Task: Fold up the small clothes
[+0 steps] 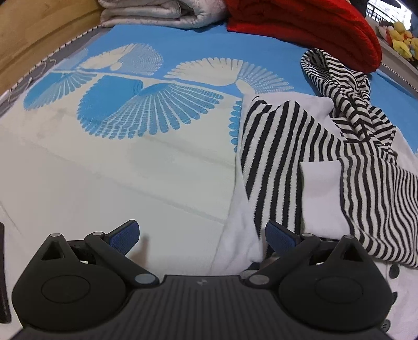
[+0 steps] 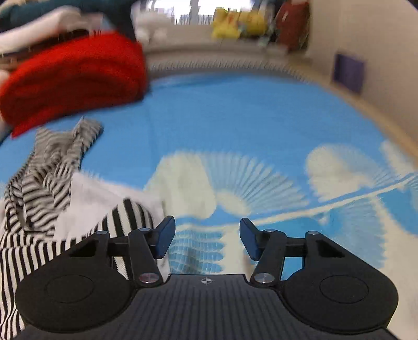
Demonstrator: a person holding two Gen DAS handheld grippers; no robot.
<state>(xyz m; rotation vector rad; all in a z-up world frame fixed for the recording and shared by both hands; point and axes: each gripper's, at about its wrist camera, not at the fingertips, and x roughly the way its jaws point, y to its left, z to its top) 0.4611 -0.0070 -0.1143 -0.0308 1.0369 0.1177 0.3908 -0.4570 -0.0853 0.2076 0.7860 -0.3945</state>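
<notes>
Crumpled black-and-white striped garment on a blue-patterned bed cover, just below a folded red blanket — left gripper and right gripper both open and empty beside it; best spread flat before folding.

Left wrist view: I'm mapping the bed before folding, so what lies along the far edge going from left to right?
Pale wooden bed frame → folded grey-white quilted blanket → red knitted garment → yellow plush toys.
</notes>
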